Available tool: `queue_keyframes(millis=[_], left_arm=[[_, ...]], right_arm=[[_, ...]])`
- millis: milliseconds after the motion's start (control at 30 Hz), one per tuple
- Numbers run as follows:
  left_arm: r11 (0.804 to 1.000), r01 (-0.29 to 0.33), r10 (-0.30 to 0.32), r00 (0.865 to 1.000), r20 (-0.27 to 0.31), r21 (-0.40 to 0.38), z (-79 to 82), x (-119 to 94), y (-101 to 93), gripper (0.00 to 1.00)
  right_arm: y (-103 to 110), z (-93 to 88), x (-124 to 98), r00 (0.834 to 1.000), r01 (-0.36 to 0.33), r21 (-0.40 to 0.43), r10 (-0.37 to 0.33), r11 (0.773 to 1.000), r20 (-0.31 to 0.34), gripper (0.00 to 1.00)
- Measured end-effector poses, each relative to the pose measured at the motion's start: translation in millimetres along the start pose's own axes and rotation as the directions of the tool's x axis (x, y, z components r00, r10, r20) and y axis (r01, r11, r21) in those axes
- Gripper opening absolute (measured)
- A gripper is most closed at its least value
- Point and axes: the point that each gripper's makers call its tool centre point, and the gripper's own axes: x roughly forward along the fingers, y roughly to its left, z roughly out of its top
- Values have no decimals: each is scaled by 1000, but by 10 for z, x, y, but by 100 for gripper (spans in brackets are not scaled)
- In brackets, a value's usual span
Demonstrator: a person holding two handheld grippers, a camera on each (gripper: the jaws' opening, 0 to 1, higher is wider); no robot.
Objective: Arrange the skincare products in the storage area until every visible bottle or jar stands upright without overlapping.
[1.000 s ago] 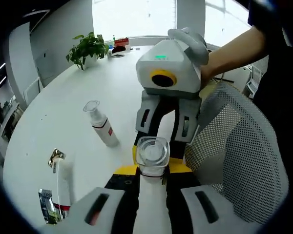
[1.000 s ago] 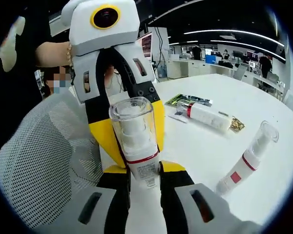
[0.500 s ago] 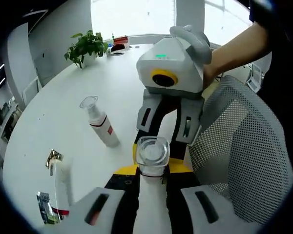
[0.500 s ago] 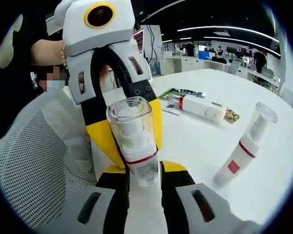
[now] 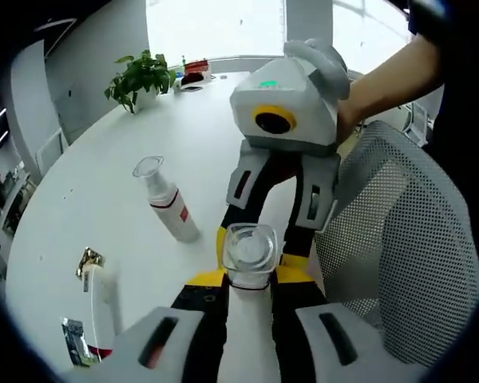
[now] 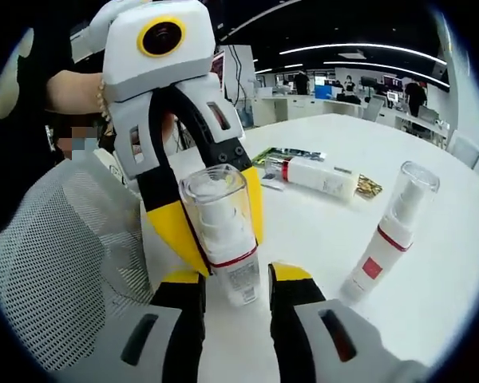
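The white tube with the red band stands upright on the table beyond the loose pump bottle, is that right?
No. The tube lies flat on the table, as the right gripper view shows. It is indeed beyond the loose pump bottle.

On my screens both tools look the same. The right gripper (image 5: 251, 239), seen in the left gripper view, has a white rounded housing with a small green light on top. Under it there are grey plates with dark slots, then black arms which end in yellow fingertips (image 5: 291, 263). The left gripper (image 6: 215, 239), seen in the right gripper view, has the same white housing, grey slotted plates, black arms with small screws, and yellow tips. Near each camera the gripper's own jaws are light grey with a dark slot, then black, then yellow. The person wears a white glove (image 5: 319, 60) and dark clothing.
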Motion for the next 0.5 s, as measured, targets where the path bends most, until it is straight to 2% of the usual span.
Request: queue_keyframes(millis=[333, 500], left_arm=[[1000, 0, 0, 1000, 14, 11, 33, 55, 144, 20], [1000, -6, 6, 1000, 19, 13, 43, 86, 250, 20]], right_arm=[[-59, -21, -112, 998, 55, 31, -55, 998, 6, 42], [-76, -98, -191, 997, 82, 59, -82, 995, -2, 48]])
